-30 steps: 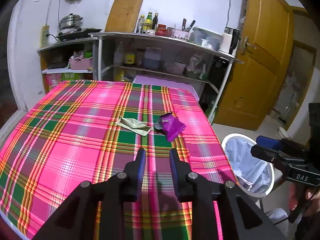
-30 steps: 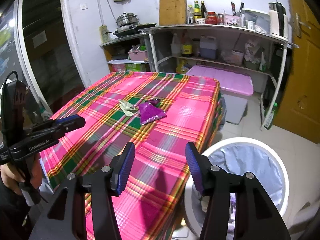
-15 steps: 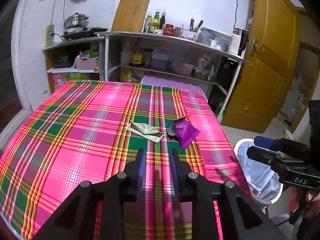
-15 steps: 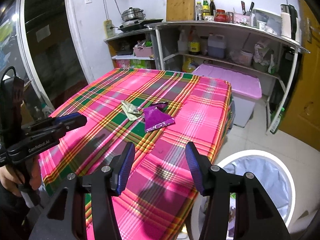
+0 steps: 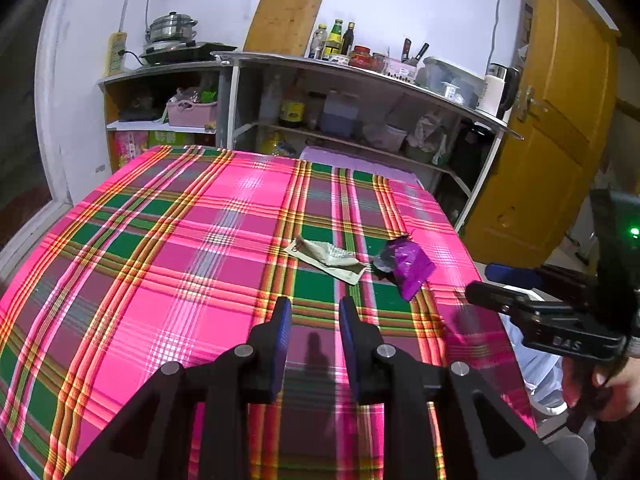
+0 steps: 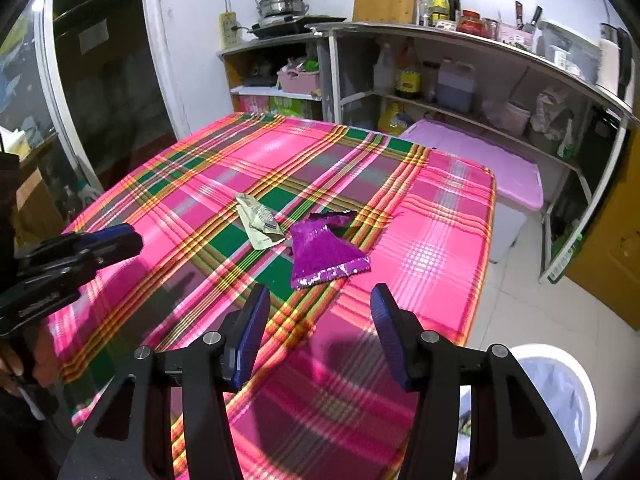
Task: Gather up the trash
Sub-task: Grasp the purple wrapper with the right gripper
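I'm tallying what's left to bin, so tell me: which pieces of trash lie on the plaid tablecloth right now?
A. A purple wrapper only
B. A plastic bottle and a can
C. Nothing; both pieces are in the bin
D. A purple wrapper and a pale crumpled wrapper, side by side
D: the purple wrapper lies beside the pale crumpled wrapper on the plaid tablecloth, neither of them picked up yet.

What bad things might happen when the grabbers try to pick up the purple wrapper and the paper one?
1. The purple wrapper lies flat on the tablecloth, so the right gripper might pinch the cloth too and drag it.
2. The pale wrapper touches the purple one; grabbing either may push the other away.
3. The trash bin sits low beside the table, past its edge; a loosely held wrapper might fall on the floor instead.
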`<state>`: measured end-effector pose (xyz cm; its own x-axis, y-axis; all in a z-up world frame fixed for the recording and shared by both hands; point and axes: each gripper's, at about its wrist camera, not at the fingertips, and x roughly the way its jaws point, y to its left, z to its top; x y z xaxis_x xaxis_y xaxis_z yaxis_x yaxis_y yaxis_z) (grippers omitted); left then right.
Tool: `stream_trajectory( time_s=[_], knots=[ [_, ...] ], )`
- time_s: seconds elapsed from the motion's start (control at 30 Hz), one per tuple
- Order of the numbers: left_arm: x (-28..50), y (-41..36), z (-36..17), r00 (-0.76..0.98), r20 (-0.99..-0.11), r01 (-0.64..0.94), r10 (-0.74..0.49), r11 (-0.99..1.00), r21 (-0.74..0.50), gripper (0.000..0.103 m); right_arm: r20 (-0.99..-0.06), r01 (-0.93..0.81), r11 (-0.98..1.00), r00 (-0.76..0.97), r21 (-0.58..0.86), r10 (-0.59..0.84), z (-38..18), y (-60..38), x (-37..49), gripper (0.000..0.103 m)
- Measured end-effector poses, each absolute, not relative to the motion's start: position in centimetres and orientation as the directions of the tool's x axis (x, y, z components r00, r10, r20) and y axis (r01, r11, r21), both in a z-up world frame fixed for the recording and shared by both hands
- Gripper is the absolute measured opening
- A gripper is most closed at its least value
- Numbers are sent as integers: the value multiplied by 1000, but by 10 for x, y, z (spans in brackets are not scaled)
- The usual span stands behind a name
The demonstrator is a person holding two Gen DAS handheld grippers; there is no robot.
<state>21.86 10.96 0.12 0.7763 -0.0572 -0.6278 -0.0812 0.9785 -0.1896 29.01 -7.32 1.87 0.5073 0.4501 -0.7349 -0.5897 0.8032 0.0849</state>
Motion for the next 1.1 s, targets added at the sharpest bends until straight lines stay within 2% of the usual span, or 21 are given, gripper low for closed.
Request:
stream_trajectory(
  time_s=[0.47, 0.7, 0.9, 1.07, 1.1],
  knots=[
    [225, 134, -12, 774, -628, -95, -78, 967, -237, 25, -752, -619, 785, 505, 28, 425, 1, -34, 324, 53],
    [229, 142, -14, 773, -627, -97, -93, 960, -262, 29, -779, -620, 784, 480, 24, 404, -12, -22, 337, 53],
    [236, 139, -11, 772, -627, -82, -107, 961, -264, 30, -786, -595, 797, 444, 100, 430, -16, -27, 346, 53],
    [243, 134, -7, 771, -626, -71, -116, 962, -265, 32, -780, -592, 799, 448, 107, 437, -15, -29, 345, 48],
    [244, 132, -6, 771, -626, -68, -116, 962, -263, 32, -777, -592, 798, 450, 111, 441, -14, -30, 344, 43]
  ],
)
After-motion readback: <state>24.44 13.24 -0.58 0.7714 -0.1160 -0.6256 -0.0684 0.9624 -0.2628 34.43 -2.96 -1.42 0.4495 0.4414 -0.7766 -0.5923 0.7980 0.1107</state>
